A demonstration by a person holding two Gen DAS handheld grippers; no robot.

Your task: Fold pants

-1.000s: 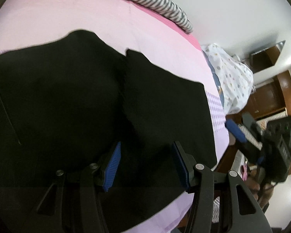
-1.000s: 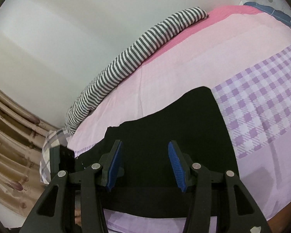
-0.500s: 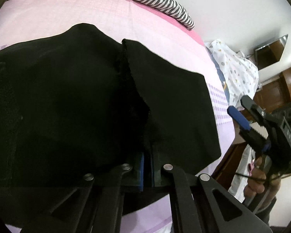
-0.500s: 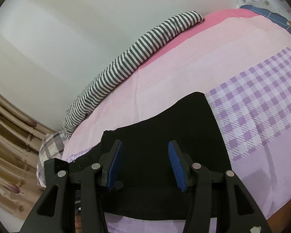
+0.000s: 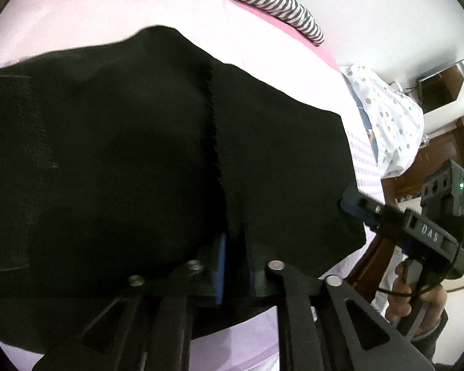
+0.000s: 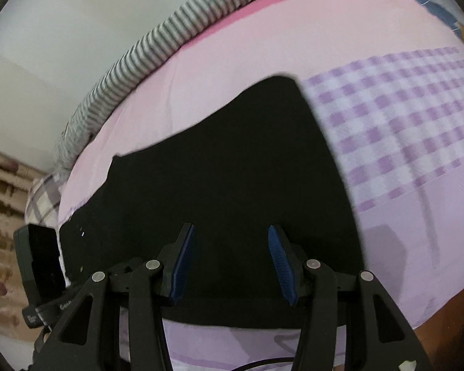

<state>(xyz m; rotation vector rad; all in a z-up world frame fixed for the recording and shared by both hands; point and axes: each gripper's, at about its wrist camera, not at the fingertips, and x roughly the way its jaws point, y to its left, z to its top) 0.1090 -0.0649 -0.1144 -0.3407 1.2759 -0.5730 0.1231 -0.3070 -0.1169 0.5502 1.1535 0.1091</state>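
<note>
The black pants lie spread across a bed whose sheet is pink toward the far side, with a purple checked panel to the right in the right wrist view. In the left wrist view the left gripper sits low on the near part of the garment, its blue pads drawn close together with a ridge of black cloth pinched between them; its jaws have just been easing slightly apart after closing, though the cloth is between the pads and looks gripped. A seam runs up the fabric from that pinch. The right gripper hangs over the near edge of the pants with its blue fingers well apart and nothing caught between them. It also shows at the right of the left wrist view, held by a hand, its tip near the pants' right edge. A striped bolster lines the far side of the bed against a white wall.
</note>
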